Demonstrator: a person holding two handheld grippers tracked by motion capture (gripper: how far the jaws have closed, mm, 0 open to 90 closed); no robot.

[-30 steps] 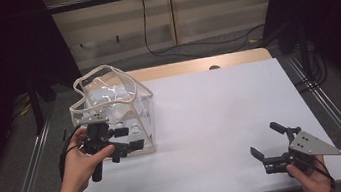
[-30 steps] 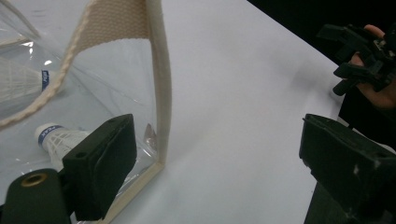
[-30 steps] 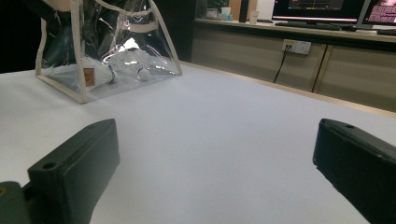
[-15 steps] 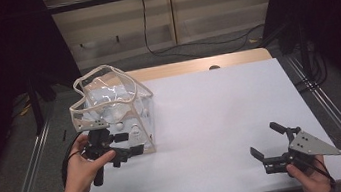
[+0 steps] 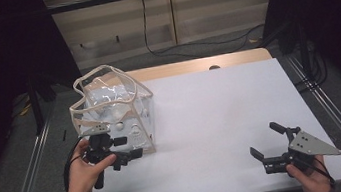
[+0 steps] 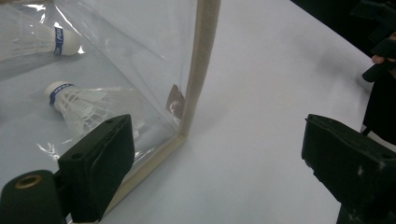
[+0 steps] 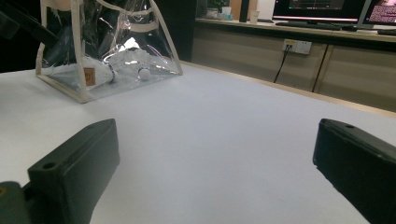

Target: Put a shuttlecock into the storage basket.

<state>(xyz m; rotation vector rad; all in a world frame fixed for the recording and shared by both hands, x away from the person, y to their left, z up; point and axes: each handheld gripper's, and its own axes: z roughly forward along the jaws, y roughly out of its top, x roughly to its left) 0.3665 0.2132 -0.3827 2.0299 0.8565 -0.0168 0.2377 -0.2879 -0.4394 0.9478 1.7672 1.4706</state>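
Observation:
A clear plastic bag with beige trim stands at the table's left, holding white shuttlecocks. My left gripper is open at the bag's near right corner. In the left gripper view its jaws straddle the beige corner seam with nothing gripped. My right gripper rests open near the table's front right edge, far from the bag. In the right gripper view its jaws are wide apart over bare table, with the bag beyond at the upper left.
The white table top has a wooden strip along its far edge. Metal rails run down both sides. A wall with a power socket and cable lies behind. The other hand shows at the left gripper view's right edge.
My left gripper has slid slightly nearer and to the right along the bag's front, ending at its corner. The right gripper has stayed put.

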